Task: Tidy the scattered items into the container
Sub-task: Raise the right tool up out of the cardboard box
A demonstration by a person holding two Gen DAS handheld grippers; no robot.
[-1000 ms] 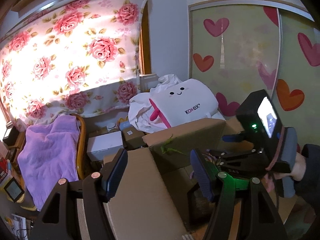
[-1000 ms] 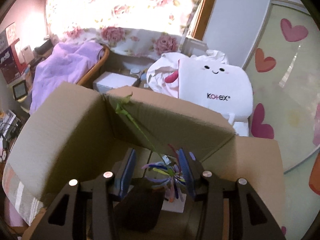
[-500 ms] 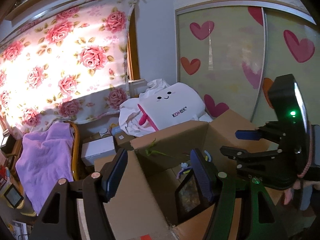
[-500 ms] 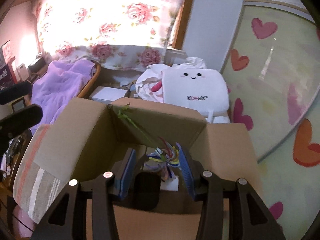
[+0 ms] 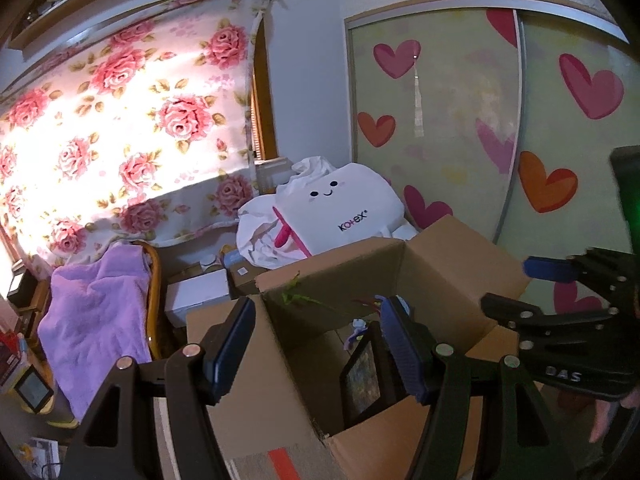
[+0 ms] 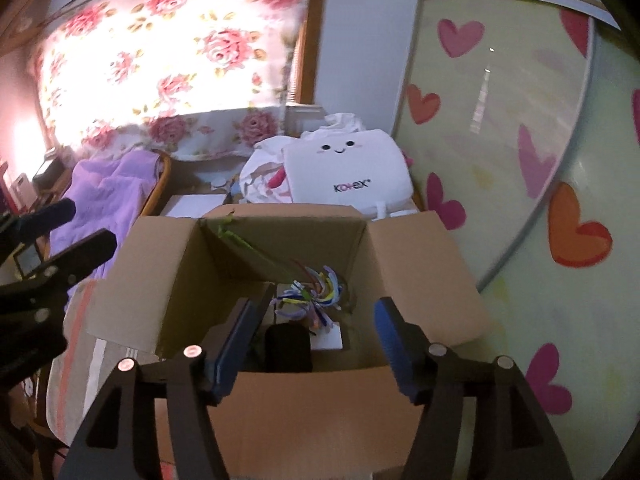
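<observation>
An open cardboard box (image 6: 420,264) stands below both grippers; it also shows in the left wrist view (image 5: 448,264). Inside lie a multicoloured pipe-cleaner flower with a long green stem (image 6: 316,292), a black framed picture (image 5: 362,376), a dark rounded object (image 6: 288,346) and a white card (image 6: 328,338). My right gripper (image 6: 316,340) is open and empty above the box's near wall. My left gripper (image 5: 316,344) is open and empty over the box's left flap. The right gripper shows at the right edge of the left wrist view (image 5: 560,320).
A white Kotex bag (image 6: 348,172) and crumpled white cloth lie behind the box. A purple blanket (image 5: 92,320) drapes a wooden chair at left. A floral curtain covers the window. Sliding doors with heart stickers (image 5: 560,120) stand at right. Small boxes (image 5: 196,296) sit behind.
My right gripper has opened wide, released the flower into the box and drawn back and upward. My left gripper has also risen and stays open.
</observation>
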